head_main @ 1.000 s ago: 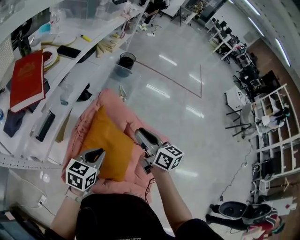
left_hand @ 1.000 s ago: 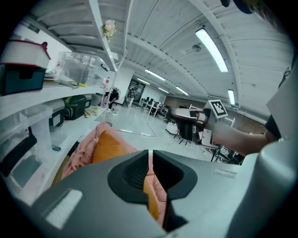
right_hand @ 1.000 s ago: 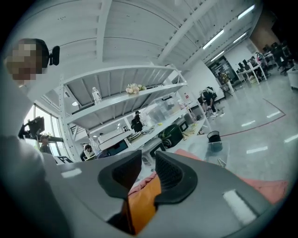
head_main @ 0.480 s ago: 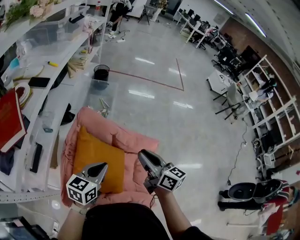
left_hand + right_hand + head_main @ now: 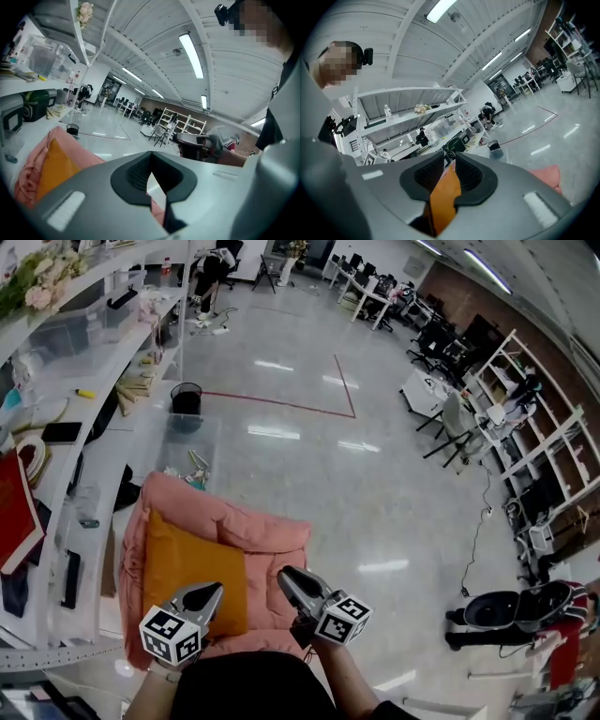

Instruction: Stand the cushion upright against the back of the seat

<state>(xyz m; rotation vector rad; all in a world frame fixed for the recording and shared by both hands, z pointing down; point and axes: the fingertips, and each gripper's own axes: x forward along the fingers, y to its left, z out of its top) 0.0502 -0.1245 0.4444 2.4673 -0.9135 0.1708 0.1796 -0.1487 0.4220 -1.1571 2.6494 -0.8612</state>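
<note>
An orange cushion (image 5: 192,568) rests on the pink padded seat (image 5: 272,538), toward its left side. In the left gripper view the cushion (image 5: 54,166) looks tipped up against the pink padding (image 5: 26,180). My left gripper (image 5: 214,590) is shut and empty at the cushion's near edge. My right gripper (image 5: 284,575) hovers over pink padding to the cushion's right, apart from it. Its jaws have just been closing and stand a little apart with nothing in them. Through that gap (image 5: 449,171) the cushion (image 5: 443,201) shows beyond. The right gripper (image 5: 197,140) also shows in the left gripper view.
White shelving (image 5: 56,474) runs along the left with a red book (image 5: 14,521) and a phone (image 5: 61,432). A black bin (image 5: 186,395) and a clear box (image 5: 187,465) stand beyond the seat. Shiny floor (image 5: 375,474) spreads right toward desks and chairs (image 5: 450,409).
Both grippers have drawn back from the cushion toward the person. The left gripper now sits at the cushion's near edge, and the right one is farther from its right edge.
</note>
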